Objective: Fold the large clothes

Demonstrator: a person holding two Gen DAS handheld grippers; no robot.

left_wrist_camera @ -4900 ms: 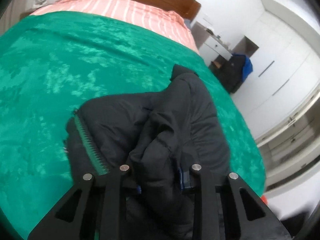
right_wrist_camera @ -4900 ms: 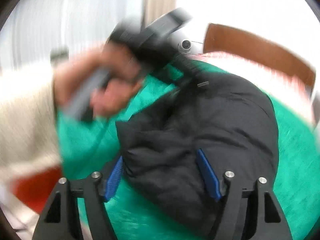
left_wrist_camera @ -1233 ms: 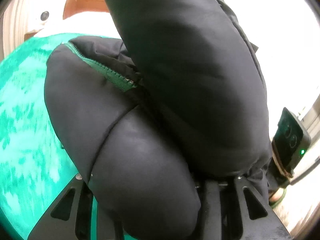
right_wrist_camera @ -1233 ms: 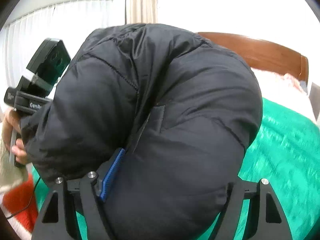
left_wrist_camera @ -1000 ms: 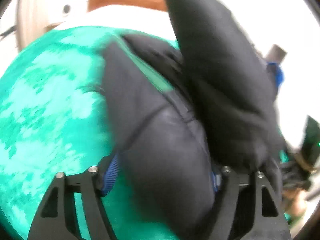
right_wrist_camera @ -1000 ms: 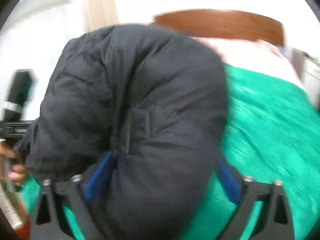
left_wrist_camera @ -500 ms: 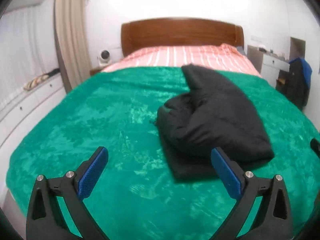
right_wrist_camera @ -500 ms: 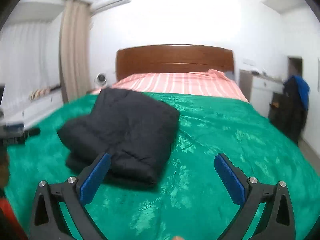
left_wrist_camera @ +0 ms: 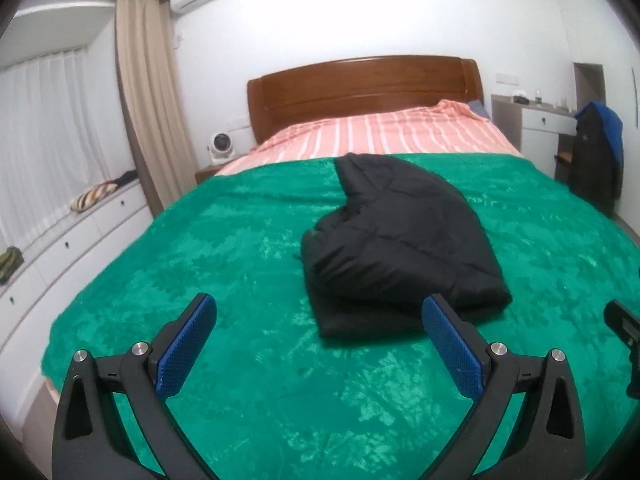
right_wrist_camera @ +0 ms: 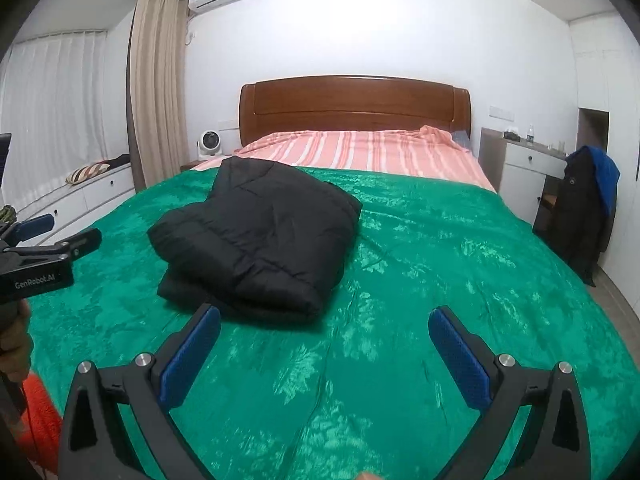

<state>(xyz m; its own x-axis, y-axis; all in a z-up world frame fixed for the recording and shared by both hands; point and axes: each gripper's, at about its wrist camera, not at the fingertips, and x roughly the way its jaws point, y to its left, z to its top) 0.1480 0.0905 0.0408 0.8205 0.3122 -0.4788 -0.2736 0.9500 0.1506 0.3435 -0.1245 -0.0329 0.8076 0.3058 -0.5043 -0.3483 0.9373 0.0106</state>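
Note:
A black puffer jacket (left_wrist_camera: 400, 240) lies folded into a thick bundle on the green bed cover (left_wrist_camera: 240, 248). In the right wrist view the same jacket (right_wrist_camera: 256, 236) sits left of centre. My left gripper (left_wrist_camera: 320, 344) hovers open in front of the bundle, its blue pads (left_wrist_camera: 186, 344) spread wide and holding nothing. My right gripper (right_wrist_camera: 324, 352) is also open and empty, back from the jacket's near right corner. The left gripper's body (right_wrist_camera: 44, 256) shows at the left edge of the right wrist view, held by a hand (right_wrist_camera: 14, 344).
A wooden headboard (right_wrist_camera: 352, 108) and striped pink sheet (right_wrist_camera: 360, 152) lie beyond the green cover. White drawers (left_wrist_camera: 60, 252) run along the left under the curtains. A dark coat hangs on a chair (right_wrist_camera: 584, 216) by a white desk (right_wrist_camera: 528, 164) on the right.
A second ago both grippers clasped the jacket bundle close to the cameras. They have let it go onto the bed, opened wide and drawn back from it.

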